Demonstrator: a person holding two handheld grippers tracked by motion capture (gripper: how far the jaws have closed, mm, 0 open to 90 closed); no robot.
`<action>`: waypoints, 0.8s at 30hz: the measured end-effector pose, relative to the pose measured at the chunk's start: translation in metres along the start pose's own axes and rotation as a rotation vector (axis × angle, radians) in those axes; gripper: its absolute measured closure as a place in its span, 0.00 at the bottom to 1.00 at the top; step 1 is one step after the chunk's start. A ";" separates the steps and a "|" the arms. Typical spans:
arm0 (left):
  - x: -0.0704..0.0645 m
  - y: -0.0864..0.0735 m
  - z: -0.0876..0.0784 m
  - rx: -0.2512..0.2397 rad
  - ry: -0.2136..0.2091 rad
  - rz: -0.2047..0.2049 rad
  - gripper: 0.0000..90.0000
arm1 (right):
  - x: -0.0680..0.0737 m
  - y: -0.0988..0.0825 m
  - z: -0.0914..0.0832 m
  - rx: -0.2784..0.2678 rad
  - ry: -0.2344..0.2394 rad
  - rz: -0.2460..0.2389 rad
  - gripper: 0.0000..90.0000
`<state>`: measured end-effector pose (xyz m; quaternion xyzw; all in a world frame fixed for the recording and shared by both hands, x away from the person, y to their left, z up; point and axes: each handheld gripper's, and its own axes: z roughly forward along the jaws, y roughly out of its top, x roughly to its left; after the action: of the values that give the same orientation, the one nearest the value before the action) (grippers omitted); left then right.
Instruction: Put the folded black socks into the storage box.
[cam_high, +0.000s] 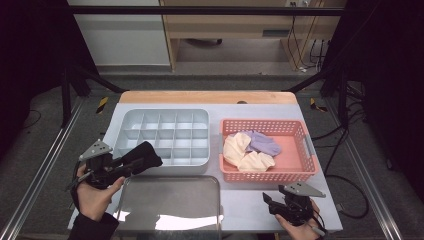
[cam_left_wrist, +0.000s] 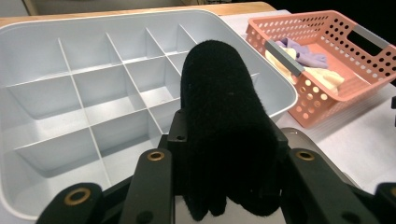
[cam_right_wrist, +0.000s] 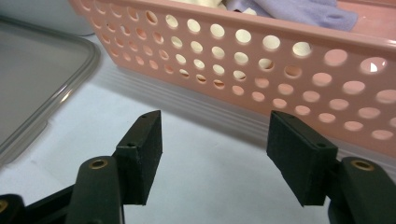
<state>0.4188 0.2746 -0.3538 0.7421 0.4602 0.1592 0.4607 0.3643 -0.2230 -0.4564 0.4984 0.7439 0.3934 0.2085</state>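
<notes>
Nearest me, my right gripper (cam_high: 270, 202) hovers low over the pale grey table (cam_high: 240, 205) at its near right edge, and in the right gripper view its two black jaws stand well apart with nothing but bare tabletop between them, so I read it as wide open and holding nothing; it points at the perforated front wall of the salmon-pink plastic basket (cam_right_wrist: 299, 60) just ahead. To its left lies the flat, clear, rounded-corner plastic lid (cam_high: 170, 202), glinting under the light along the near edge of the table. My left gripper (cam_high: 131, 164) is at the near left, just past the lid's far left corner, and its jaws are clamped partway closed on a rolled black fuzzy sock (cam_left_wrist: 224, 130); in the left gripper view the roll fills the gap between the jaws and sticks out beyond them. In the high view the sock's free end reaches over the near left rim of the light grey plastic organiser tray with its grid of square compartments (cam_high: 130, 120). I cannot tell whether it touches that rim. Further right, beside the tray, the pink basket holds a cream cloth piece (cam_high: 242, 152) and a lilac cloth piece (cam_high: 265, 143) bunched together in its left half.
</notes>
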 end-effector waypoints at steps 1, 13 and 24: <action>0.002 0.002 0.000 -0.001 0.004 -0.004 0.72 | 0.000 0.000 0.000 -0.002 0.003 -0.003 0.40; 0.019 0.026 0.000 0.032 0.070 0.014 0.72 | 0.000 0.000 0.001 -0.001 0.009 0.001 0.40; 0.040 0.036 0.020 0.148 0.096 0.043 0.72 | 0.000 0.000 0.002 0.005 0.007 0.000 0.41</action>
<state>0.4725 0.2912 -0.3418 0.7752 0.4762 0.1702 0.3786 0.3658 -0.2223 -0.4581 0.4977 0.7454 0.3934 0.2049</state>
